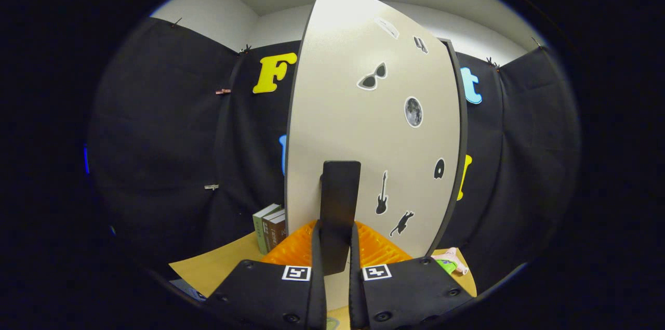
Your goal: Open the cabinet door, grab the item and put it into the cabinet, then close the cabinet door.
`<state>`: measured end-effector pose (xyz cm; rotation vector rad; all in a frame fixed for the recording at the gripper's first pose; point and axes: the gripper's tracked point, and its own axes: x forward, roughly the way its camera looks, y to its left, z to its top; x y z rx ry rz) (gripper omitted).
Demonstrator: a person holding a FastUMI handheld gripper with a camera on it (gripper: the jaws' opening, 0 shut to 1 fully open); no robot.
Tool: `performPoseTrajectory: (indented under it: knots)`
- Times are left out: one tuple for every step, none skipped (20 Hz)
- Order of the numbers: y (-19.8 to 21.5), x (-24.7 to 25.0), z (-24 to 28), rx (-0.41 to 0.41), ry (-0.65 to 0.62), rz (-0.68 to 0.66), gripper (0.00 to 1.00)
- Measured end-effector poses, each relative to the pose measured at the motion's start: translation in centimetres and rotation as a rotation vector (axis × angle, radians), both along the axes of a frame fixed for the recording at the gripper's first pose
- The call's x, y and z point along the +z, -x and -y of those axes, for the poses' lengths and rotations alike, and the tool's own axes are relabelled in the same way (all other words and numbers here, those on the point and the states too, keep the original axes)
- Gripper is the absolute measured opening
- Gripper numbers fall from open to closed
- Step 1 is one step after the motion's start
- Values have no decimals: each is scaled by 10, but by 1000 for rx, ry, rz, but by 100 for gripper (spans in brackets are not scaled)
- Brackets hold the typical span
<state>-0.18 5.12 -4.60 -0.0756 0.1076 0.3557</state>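
**A:** Gripping check first: the hand-held gripper [336, 247] has its two fingers [316, 257] closed in on the black handle [338, 210] of the cabinet door [363, 127]. The handle stands upright between them, and both fingers appear to press its lower part from either side.

**B:** Door position?

**A:** The pale door panel rises directly ahead of the fingers, dark-edged, with the handle near its left edge. I cannot tell how far it is swung. Stickers on its face: sunglasses [372, 78], a moon disc [413, 111], a guitar [382, 194], a cat [401, 223], and a small round dark one [439, 169].

**B:** The item to be stored?

**A:** A small pink-and-green item [451, 262] lies on the wooden surface [208, 267], to the right of the fingers, near the door's lower right corner. Apart from the gripper. What it is exactly, I cannot tell.

**B:** Anything else on the surface?

**A:** An orange ribbed rack [379, 249] sits just beyond the fingers, at the foot of the door. A few books [270, 226] stand upright to the left of the door, near the black cloth wall [166, 137].
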Motion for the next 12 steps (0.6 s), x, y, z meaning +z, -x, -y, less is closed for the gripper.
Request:
performPoseTrajectory:
  knots:
    - [8, 2, 12, 21, -11, -8, 21]
    - [16, 5, 25, 38, -22, -17, 21]
    - [21, 7, 38, 52, -31, -25, 21]
    - [29, 10, 52, 65, -30, -26, 21]
    - [30, 10, 55, 71, -27, -26, 21]
    - [31, 10, 63, 73, -26, -26, 21]
    - [34, 11, 75, 69, -25, -26, 21]
    - [36, 13, 84, 66, -22, -22, 21]
    - [39, 14, 95, 63, -14, -19, 20]
    - [40, 15, 106, 56, -9, -20, 20]
    - [40, 15, 115, 47, -8, -22, 20]
    - [40, 16, 124, 38, -8, -23, 20]
